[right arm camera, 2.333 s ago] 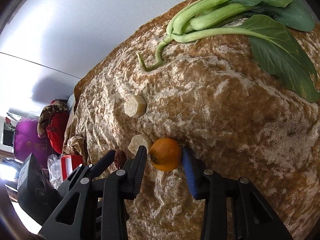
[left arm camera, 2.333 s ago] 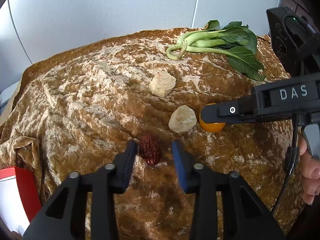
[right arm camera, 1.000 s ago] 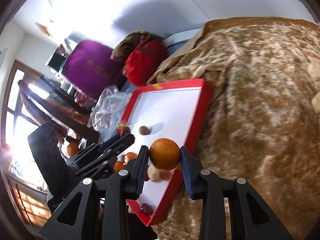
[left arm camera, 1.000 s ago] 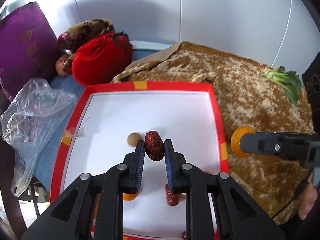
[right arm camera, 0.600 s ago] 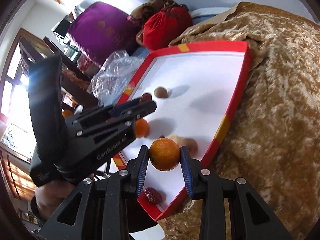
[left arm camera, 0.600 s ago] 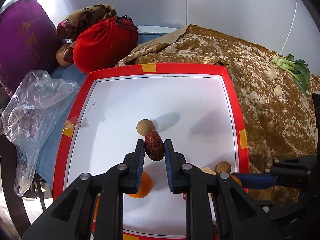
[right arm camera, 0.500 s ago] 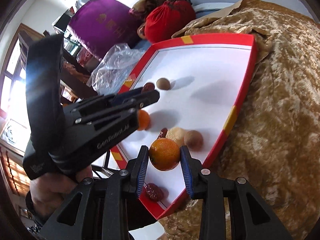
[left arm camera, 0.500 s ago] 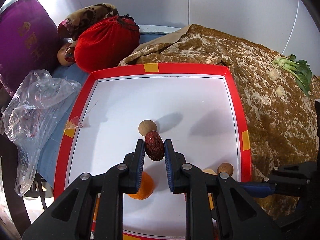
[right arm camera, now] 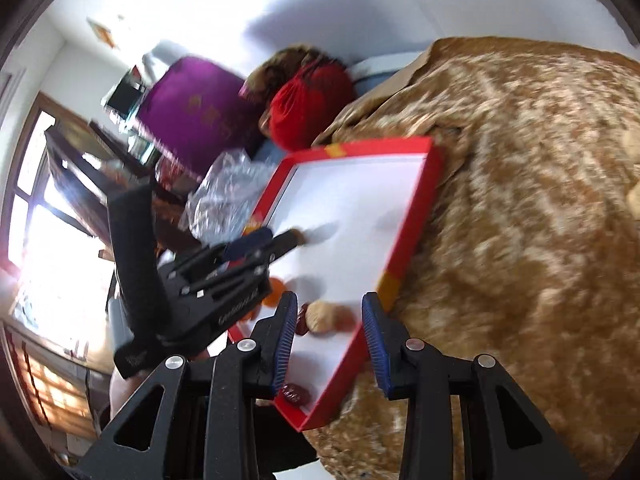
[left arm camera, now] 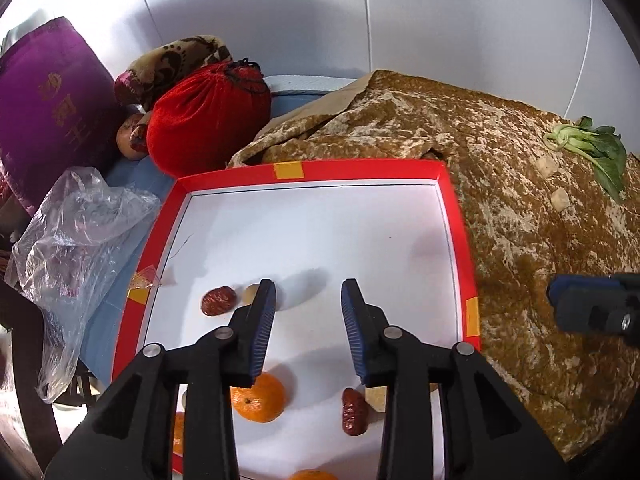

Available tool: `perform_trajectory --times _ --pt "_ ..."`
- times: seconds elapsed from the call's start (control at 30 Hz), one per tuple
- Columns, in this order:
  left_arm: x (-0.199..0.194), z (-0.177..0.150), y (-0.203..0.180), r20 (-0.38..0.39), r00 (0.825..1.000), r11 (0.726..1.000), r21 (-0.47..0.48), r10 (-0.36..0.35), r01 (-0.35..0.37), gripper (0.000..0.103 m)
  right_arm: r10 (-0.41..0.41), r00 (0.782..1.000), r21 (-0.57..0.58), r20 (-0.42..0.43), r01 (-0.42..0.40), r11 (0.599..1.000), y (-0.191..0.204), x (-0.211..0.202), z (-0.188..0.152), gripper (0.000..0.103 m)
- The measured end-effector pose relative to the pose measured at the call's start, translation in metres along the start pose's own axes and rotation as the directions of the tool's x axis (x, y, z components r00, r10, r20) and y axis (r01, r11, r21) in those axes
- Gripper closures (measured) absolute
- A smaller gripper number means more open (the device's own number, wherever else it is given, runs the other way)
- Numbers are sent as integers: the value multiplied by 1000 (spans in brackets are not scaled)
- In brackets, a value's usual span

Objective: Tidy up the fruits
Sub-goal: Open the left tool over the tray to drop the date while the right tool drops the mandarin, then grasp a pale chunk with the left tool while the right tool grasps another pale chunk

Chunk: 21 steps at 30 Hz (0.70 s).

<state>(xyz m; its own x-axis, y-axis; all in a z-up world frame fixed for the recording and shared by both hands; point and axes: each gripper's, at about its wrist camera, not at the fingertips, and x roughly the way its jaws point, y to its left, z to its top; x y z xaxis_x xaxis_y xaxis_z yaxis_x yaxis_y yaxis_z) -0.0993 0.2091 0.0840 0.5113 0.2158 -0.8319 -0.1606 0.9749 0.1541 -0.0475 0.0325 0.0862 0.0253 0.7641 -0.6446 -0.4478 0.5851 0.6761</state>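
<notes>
Red date (left arm camera: 218, 301) on tray (left arm camera: 360, 169), jaws open

Tray (left arm camera: 368, 169) sits at the left edge of the cloth (left arm camera: 520, 216), both tools poised over it.

In the tray, a date (left arm camera: 218, 301) lies at the left beside a small round fruit (left arm camera: 250, 292), just left of the left tool (left arm camera: 308, 328); nearer the camera an orange (left arm camera: 260, 398) lies left of a second date (left arm camera: 354, 412). Behind the tray lie a bag (left arm camera: 208, 120) and a cushion (left arm camera: 48, 108), with plastic wrap (left arm camera: 76, 232) to the tray's left. Far right on the cloth, greens (left arm camera: 592, 148) lie behind two chunks (left arm camera: 547, 167). The right tool (right arm camera: 330, 332) hangs over the tray's near right corner, jaws apart.
</notes>
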Motion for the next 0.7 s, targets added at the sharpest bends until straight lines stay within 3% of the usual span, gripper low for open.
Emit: perform_trajectory --times 0.3,0.43,0.6,0.7 --pt "-10 15 -69 56 995 989 126 -82 74 71 -67 986 201 155 35 979 -73 -71 22 67" --pt "-10 21 -99 51 990 977 171 -134 123 63 -125 967 315 223 50 948 -117 -110 26 67" --pt "-8 22 -126 19 985 966 199 -171 164 63 -251 939 406 234 141 903 -157 -125 29 67" --pt "-9 19 -130 13 986 963 218 -164 158 63 -272 942 429 198 166 888 -171 -109 35 67"
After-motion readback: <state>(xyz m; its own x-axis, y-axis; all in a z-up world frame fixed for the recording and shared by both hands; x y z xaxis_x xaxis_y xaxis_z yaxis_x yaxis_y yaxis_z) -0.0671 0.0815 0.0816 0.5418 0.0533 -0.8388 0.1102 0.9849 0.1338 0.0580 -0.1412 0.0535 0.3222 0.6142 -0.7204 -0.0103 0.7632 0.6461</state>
